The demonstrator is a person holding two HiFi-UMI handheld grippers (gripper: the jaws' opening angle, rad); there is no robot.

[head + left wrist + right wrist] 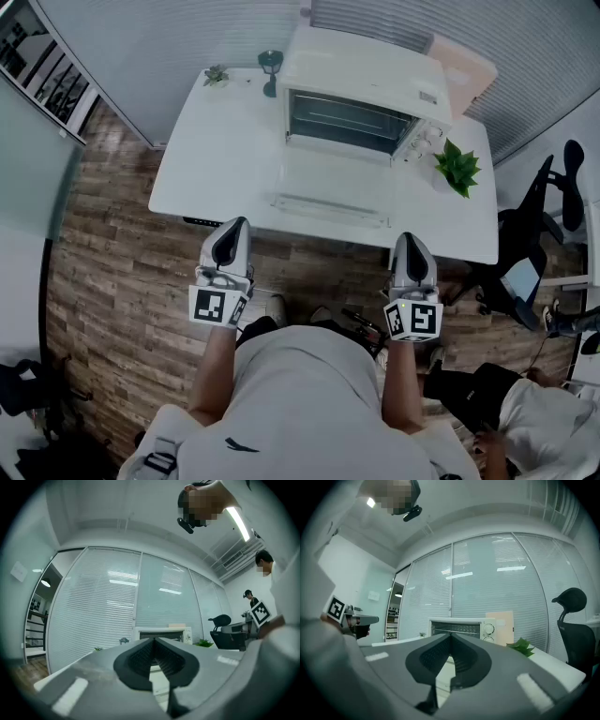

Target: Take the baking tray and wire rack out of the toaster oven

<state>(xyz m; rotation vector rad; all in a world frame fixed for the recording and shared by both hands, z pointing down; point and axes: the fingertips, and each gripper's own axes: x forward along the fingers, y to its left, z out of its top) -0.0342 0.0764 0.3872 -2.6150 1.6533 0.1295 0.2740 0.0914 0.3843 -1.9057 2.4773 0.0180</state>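
The white toaster oven (361,89) stands upper centre on the white worktop (216,159), door down. The baking tray and wire rack, probably inside, are stiff and light: grip their front edges. Left gripper (232,227) and right gripper (410,240): fingers together, empty.

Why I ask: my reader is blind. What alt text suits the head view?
A person at a white table holds a left gripper and a right gripper, both shut and empty, short of its near edge. On it sits a white toaster oven, glass door lowered open, a leafy plant beside it.
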